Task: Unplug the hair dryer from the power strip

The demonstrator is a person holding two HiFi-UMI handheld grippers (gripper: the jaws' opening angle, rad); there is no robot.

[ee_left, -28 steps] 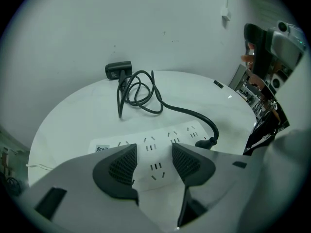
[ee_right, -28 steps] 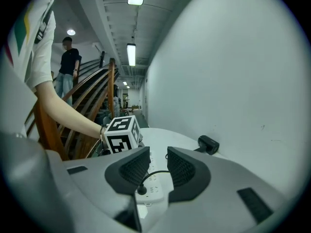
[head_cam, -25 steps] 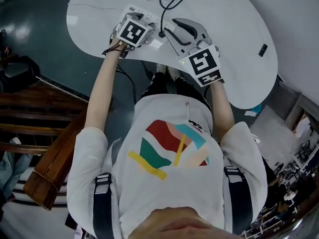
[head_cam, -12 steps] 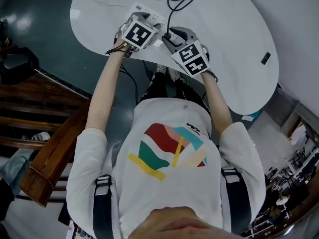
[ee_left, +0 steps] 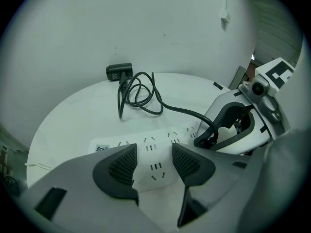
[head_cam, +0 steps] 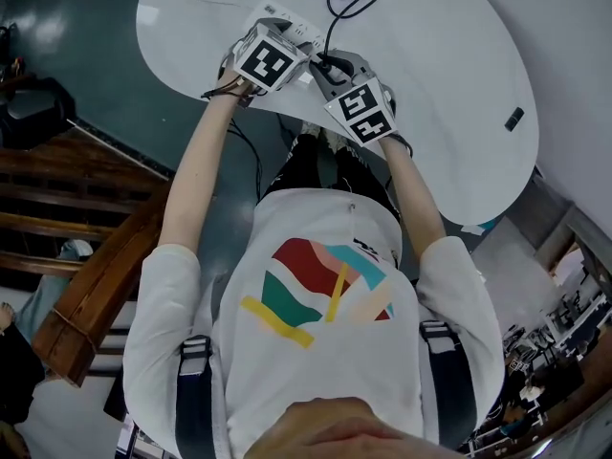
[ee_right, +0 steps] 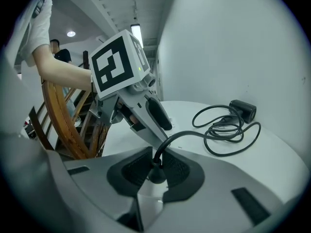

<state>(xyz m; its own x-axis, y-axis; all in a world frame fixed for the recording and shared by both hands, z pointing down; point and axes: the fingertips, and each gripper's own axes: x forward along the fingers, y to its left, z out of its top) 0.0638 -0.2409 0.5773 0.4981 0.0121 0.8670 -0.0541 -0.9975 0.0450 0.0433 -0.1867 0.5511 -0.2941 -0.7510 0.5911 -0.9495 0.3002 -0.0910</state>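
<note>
A white power strip lies on the white oval table. My left gripper points steeply down onto it; its jaws stand apart over the strip's near end, with socket slots showing between the pads. The black hair dryer plug stands in the strip between the pads of my right gripper, whose jaws are closing and touch it on both sides. The cord loops away to the small black hair dryer at the table's far side.
A small black object lies near the table's right edge. Wooden steps and a curved wooden rail stand left of the table, over a dark floor. Another person stands in the background.
My right gripper has come down and in beside the left one, onto the plug at the strip. The left gripper has stayed on the strip.
</note>
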